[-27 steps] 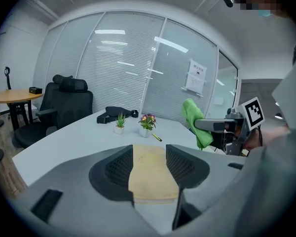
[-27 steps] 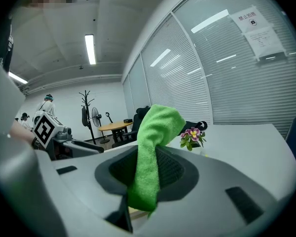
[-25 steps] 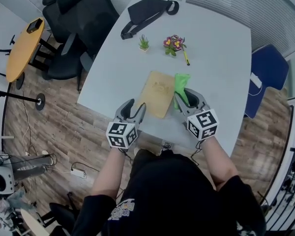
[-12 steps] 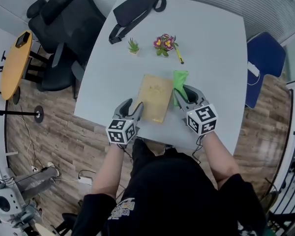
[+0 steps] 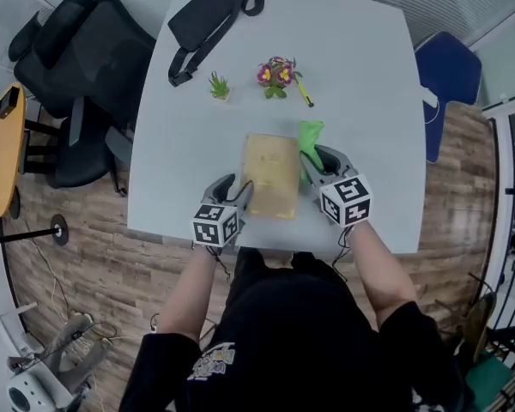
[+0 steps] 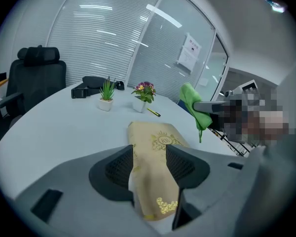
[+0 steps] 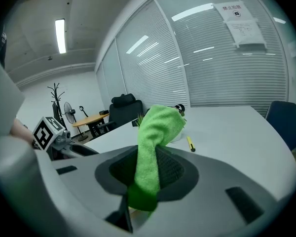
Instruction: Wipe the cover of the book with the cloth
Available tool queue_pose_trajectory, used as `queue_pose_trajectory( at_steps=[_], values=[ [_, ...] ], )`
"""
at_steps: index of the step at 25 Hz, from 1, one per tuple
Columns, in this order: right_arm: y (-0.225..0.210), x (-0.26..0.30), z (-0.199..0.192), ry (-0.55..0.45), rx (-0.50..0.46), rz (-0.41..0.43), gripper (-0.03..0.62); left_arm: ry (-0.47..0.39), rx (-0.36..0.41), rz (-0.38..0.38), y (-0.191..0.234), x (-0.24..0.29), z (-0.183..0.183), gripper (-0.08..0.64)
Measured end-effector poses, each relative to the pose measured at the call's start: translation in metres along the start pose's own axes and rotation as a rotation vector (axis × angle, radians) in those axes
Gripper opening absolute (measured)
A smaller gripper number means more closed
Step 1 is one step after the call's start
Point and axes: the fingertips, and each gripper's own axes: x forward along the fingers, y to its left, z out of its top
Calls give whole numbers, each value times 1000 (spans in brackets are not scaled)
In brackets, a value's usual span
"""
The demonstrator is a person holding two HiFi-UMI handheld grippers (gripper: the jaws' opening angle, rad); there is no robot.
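A tan book (image 5: 272, 172) with gold print lies on the white table (image 5: 189, 136) near its front edge. My left gripper (image 5: 238, 193) is at the book's near left corner, and in the left gripper view its jaws (image 6: 149, 157) stand on either side of the book (image 6: 155, 137), shut on it. My right gripper (image 5: 313, 163) sits at the book's right edge, shut on a bright green cloth (image 5: 310, 134). The cloth (image 7: 155, 132) sticks up out of the right gripper (image 7: 153, 167) and hangs above the table beside the book (image 6: 192, 100).
Behind the book stand a small green plant (image 5: 217, 86) and a pot of flowers (image 5: 276, 73), with a yellow pen (image 5: 305, 95) beside them. A black bag (image 5: 208, 20) lies at the far edge. Black chairs (image 5: 77, 58) stand left, a blue chair (image 5: 446, 67) right.
The head view has swung, so the table now looks squarer. Both grippers keep their places at the book, the right one still holding the cloth.
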Motion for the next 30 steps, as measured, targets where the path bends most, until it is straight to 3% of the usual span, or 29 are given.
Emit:
queue_pose_trajectory(
  at_steps=[16,24,30],
  values=[
    [-13,48,-39,164,-45,-162,100,117,39,-216,16,35,-19,196],
    [-28,63,-46,192,-25,-220,100,104,-19,-311,17,40,-23,203],
    [-31,70,-56,223,-21,-244,100,90,-13,-324,16,40,-22,209]
  ],
)
